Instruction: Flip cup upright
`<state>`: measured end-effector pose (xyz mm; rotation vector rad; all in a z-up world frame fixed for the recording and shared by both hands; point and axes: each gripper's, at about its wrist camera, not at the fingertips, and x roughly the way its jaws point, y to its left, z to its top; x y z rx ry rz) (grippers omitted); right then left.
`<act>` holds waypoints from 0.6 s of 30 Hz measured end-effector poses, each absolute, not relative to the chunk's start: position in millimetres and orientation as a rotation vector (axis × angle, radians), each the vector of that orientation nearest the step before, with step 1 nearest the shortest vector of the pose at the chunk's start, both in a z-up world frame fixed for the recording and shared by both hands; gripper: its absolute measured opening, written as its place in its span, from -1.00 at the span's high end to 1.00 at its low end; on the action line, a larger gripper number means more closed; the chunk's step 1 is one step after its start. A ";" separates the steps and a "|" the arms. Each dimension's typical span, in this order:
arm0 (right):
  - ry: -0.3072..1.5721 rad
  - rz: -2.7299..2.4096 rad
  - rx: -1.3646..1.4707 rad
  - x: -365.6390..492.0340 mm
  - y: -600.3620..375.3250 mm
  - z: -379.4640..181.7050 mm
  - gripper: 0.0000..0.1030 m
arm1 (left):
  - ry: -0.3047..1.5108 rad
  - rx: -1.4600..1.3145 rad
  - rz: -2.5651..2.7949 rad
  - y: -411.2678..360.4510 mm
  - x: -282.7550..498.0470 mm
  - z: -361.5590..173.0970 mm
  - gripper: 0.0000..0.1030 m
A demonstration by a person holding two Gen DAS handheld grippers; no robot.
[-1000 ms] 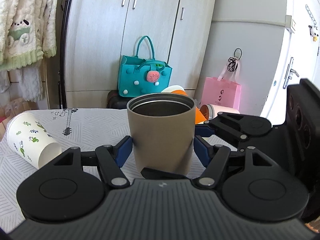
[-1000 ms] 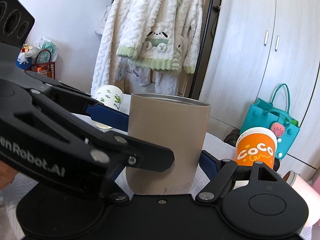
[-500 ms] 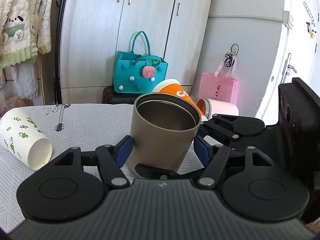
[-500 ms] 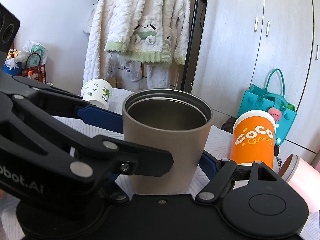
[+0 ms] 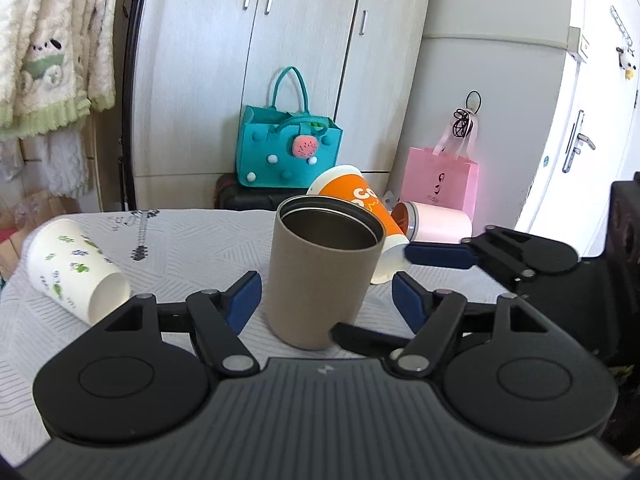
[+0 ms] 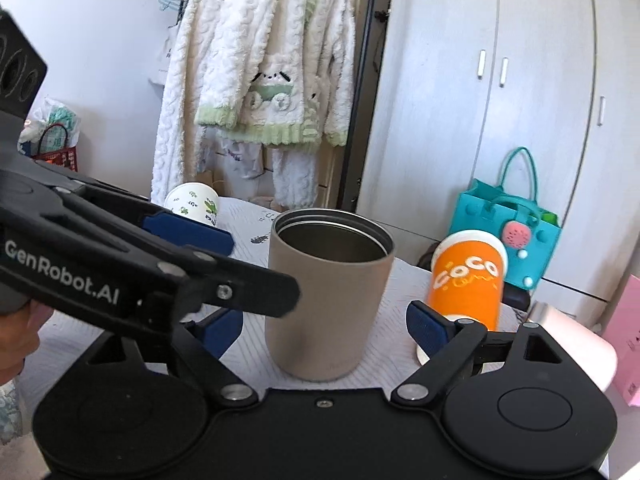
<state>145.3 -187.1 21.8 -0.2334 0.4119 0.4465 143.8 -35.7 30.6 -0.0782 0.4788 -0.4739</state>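
Tan cylindrical metal tumbler [image 5: 324, 280] with the steel lining is standing upright, mouth up, on the grey-patterned white tablecloth [image 5: 192, 248]. Left gripper [image 5: 322, 300] has its blue pads spread wide on either side of the tumbler with clear gaps, not touching it. Same deal with the right gripper [image 6: 320, 324], jaws apart around the tumbler, nothing clamped. Behind the tumbler is an orange paper cup [image 6: 466, 284] with "CoCo" on it, mouth-down as far as I can tell. Further past that cup, a pale pink tumbler [image 5: 434, 222] lies on its side. Off to the tumbler's left in the left wrist view, a white paper cup with green leaf print [image 5: 74, 270] is tipped over too.
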 end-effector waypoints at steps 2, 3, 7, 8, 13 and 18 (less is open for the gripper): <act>0.393 0.433 -0.217 134.1 -191.0 23.5 -0.79 | 0.472 -0.063 -0.460 -35.2 133.3 33.4 -0.45; 0.389 0.426 -0.212 129.1 -192.8 24.0 -0.79 | 0.466 -0.059 -0.456 -34.5 128.2 35.1 -0.46; 0.351 0.411 -0.217 107.7 -195.1 27.7 -0.79 | 0.450 -0.064 -0.441 -27.3 105.4 40.7 -0.55; 0.342 0.403 -0.217 102.3 -195.0 29.0 -0.79 | 0.453 -0.063 -0.434 -25.4 100.3 41.4 -0.56; 0.314 0.367 -0.198 79.9 -194.6 34.5 -0.80 | 0.463 -0.080 -0.403 -16.6 82.2 45.1 -0.59; 0.290 0.324 -0.151 54.4 -206.6 34.7 -0.81 | 0.452 -0.057 -0.360 -12.4 63.0 46.0 -0.62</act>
